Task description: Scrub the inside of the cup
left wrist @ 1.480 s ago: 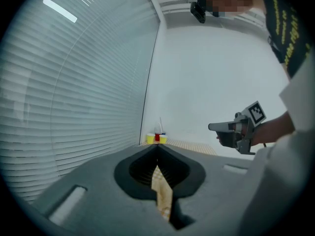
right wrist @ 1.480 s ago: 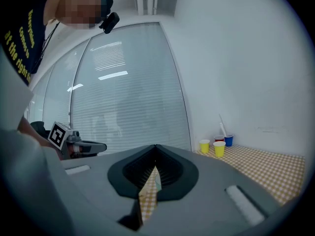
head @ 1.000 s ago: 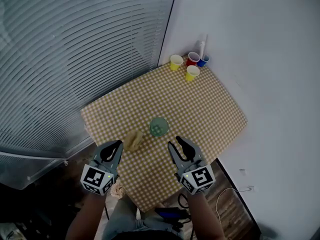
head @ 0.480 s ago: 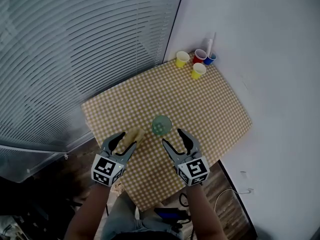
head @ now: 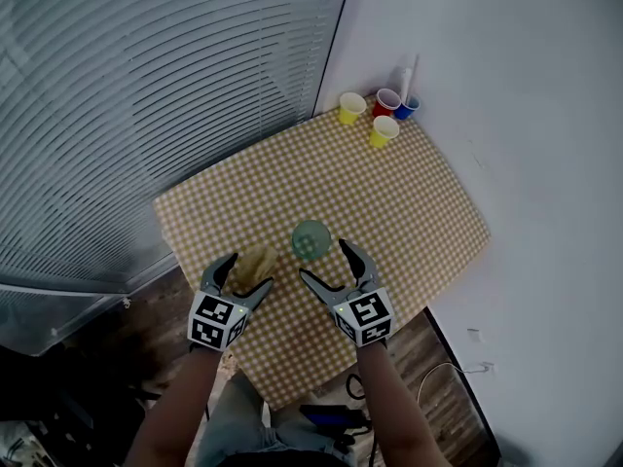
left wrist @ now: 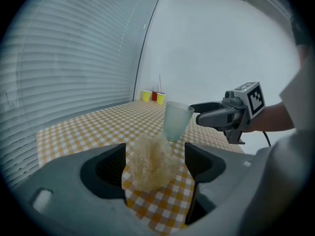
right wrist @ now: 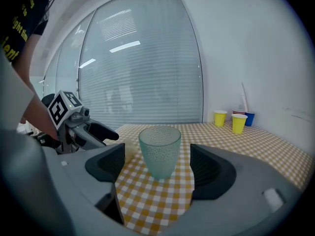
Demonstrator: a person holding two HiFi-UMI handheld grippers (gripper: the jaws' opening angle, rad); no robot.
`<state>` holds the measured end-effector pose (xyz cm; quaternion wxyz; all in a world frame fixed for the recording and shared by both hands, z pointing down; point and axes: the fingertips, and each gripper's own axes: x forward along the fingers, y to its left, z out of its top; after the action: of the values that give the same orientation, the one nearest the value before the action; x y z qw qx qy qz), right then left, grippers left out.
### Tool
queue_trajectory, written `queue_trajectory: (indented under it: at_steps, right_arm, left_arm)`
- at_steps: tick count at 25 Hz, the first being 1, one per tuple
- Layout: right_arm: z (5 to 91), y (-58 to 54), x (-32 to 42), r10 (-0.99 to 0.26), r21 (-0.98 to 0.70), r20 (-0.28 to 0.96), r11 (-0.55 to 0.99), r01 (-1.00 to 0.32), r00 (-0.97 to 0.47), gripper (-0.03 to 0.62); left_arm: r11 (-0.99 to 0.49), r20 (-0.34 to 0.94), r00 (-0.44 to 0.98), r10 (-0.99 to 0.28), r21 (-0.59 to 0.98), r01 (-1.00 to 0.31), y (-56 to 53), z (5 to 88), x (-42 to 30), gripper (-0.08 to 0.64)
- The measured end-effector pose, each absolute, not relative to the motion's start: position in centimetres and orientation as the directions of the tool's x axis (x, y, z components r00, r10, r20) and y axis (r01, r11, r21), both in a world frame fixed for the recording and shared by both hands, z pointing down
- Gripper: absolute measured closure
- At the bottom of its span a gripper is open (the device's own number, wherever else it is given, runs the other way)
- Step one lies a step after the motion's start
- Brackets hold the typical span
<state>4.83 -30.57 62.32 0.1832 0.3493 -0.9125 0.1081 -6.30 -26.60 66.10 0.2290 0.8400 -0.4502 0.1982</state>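
Left gripper (head: pixel 249 271) wide open, jaws just been opening, holding nothing; sponge (left wrist: pixel 150 161) lying between its jaw tips on checkered table (head: pixel 389 202), untouched. Right gripper (head: pixel 324 260) likewise just opening wide, empty; cup (right wrist: pixel 159 150) upright just ahead of its gap, no contact.

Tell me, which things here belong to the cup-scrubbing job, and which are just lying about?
For the job: pale green cup, yellowish scrub sponge.
Lying about, far corner: left yellow cup, right yellow cup, red cup, blue cup.
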Motion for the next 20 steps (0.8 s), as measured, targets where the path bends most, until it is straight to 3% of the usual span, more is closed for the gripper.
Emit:
queue_trajectory:
  at_steps: [17,20]
  right_arm:
    - [65.2,-32.6,3.7,-0.573,-0.056,0.461,0.744,-0.666,-0.678,0.156]
    - [65.5,-32.7,3.3,-0.561,-0.053,0.466,0.754,-0.655,-0.684,0.156]
  left_arm:
    - [-0.490,0.638,0.495,-0.590,0.205,-0.848,-26.7,69.4,-5.7,0.183]
    - [-0.489,0.635,0.489,-0.598,0.195,-0.850,-26.8,69.3,-5.9,0.228]
